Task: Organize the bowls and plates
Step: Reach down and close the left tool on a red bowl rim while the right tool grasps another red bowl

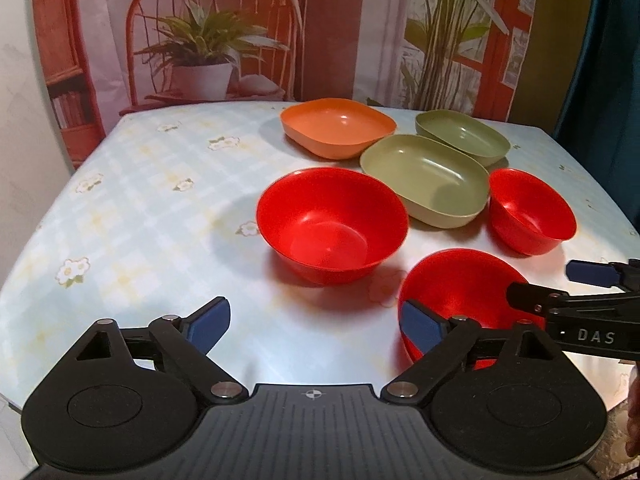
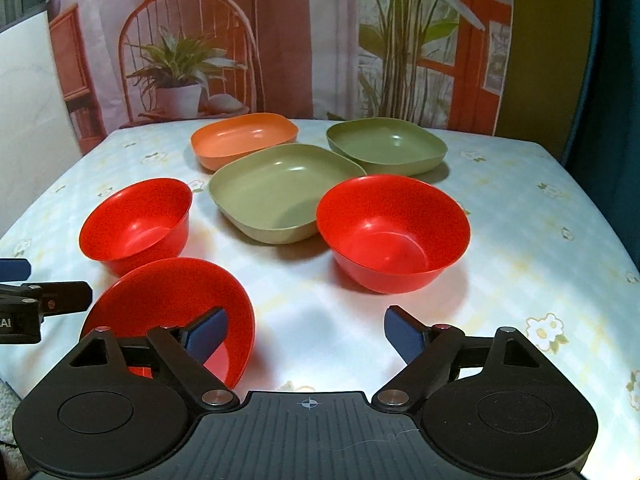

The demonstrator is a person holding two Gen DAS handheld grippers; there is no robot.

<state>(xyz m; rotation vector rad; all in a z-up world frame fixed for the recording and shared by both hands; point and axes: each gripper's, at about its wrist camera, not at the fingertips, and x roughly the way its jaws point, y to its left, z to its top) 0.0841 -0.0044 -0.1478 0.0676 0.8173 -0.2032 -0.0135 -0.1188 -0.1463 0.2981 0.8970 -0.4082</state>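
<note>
Three red bowls, two green square plates and one orange plate stand on the table. In the left wrist view my left gripper (image 1: 316, 322) is open and empty; a large red bowl (image 1: 332, 224) lies ahead, a near red bowl (image 1: 460, 296) sits behind its right finger, a small red bowl (image 1: 532, 210) is at the right. The near green plate (image 1: 426, 186), the far green plate (image 1: 462, 136) and the orange plate (image 1: 338, 126) lie beyond. My right gripper (image 2: 306, 334) is open and empty, its left finger in front of the near red bowl (image 2: 172, 304).
The table carries a pale blue floral cloth (image 1: 140, 200), with bare cloth at the left. A printed backdrop with a chair and plants hangs behind the far edge. The right gripper (image 1: 592, 300) reaches in from the right in the left wrist view.
</note>
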